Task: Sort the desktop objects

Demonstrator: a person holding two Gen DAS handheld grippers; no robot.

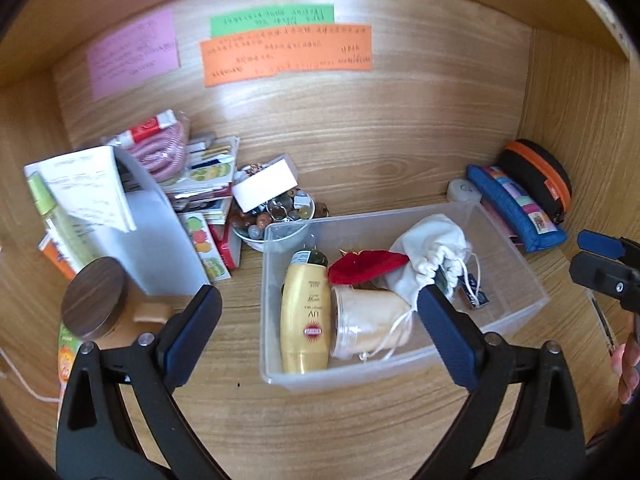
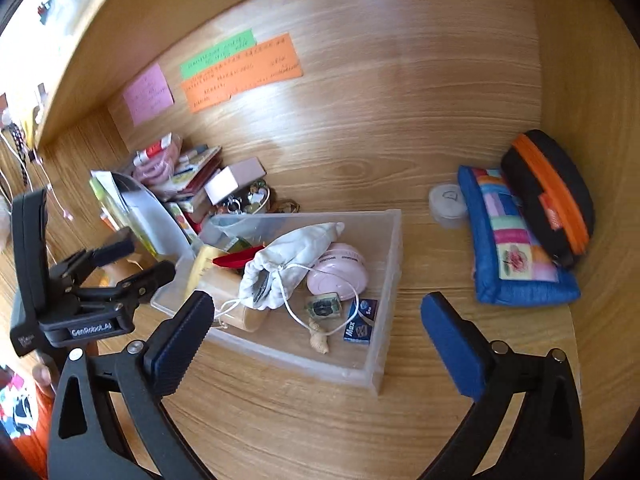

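A clear plastic bin (image 1: 520,280) (image 2: 384,248) sits on the wooden desk. It holds a gold UV bottle (image 1: 306,316), a red pouch (image 1: 364,266), a white drawstring bag (image 1: 430,254) (image 2: 288,264), a clear jar (image 1: 368,326), a pink round case (image 2: 340,274) and a small blue box (image 2: 362,322). My left gripper (image 1: 320,332) is open and empty, hovering over the bin's near side. My right gripper (image 2: 314,334) is open and empty above the bin's near right corner. The right gripper's fingers (image 1: 600,256) also show at the right edge of the left wrist view.
A blue patchwork pouch (image 2: 516,256) and a black-and-orange case (image 2: 552,196) lie at the right wall, with a small round tin (image 2: 448,202) beside them. At left are a bowl of beads (image 1: 280,216), stacked booklets (image 1: 208,184), a white box (image 1: 156,236) and a wooden-lidded jar (image 1: 94,298).
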